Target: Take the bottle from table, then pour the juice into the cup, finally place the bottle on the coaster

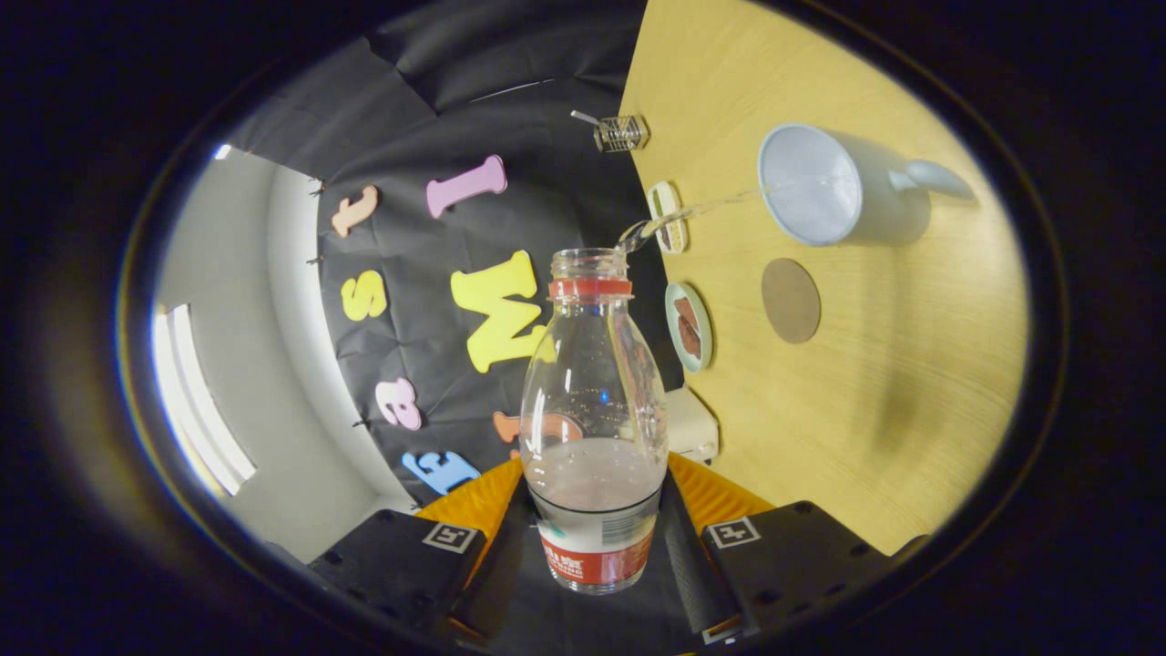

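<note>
My gripper (594, 538) is shut on a clear plastic bottle (594, 410) with a red neck ring and a red-and-white label. The whole view is rolled sideways, so the bottle lies tipped over the wooden table (893, 410). Pale juice pools in the bottle's lower part between my fingers. A thin stream (701, 210) leaves the open mouth and runs into the pale blue cup (811, 187), whose handle points away from the bottle. A round brown coaster (790, 301) lies on the table beside the cup, nearer to my fingers.
Two small dishes (688, 326) (667, 216) with dark contents sit along the table's edge near the bottle mouth. A small clear glass holder (621, 133) stands farther along that edge. A white block (692, 424) rests by the bottle's side.
</note>
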`<action>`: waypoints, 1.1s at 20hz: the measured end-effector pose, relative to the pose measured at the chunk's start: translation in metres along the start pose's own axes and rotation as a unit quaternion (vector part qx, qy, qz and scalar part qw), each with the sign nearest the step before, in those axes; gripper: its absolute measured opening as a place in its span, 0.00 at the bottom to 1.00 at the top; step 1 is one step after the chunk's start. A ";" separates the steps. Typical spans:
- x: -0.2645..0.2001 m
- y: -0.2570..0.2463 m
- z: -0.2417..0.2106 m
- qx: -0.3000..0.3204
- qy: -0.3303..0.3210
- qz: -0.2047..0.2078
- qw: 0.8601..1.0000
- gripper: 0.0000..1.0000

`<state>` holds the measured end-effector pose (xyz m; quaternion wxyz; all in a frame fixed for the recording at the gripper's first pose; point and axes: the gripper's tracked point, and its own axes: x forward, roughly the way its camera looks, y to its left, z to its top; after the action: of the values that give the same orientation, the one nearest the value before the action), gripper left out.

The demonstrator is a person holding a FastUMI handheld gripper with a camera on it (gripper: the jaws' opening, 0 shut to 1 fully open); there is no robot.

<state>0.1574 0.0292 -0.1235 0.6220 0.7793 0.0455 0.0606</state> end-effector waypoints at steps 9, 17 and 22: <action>-0.003 0.007 -0.001 0.010 -0.001 0.008 1.000 0.77; -0.006 0.020 -0.002 0.023 0.003 0.020 1.000 0.77; -0.007 0.027 0.000 0.033 0.002 0.025 0.999 0.77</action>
<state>0.1506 0.0221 -0.0970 0.5944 0.8001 0.0289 0.0762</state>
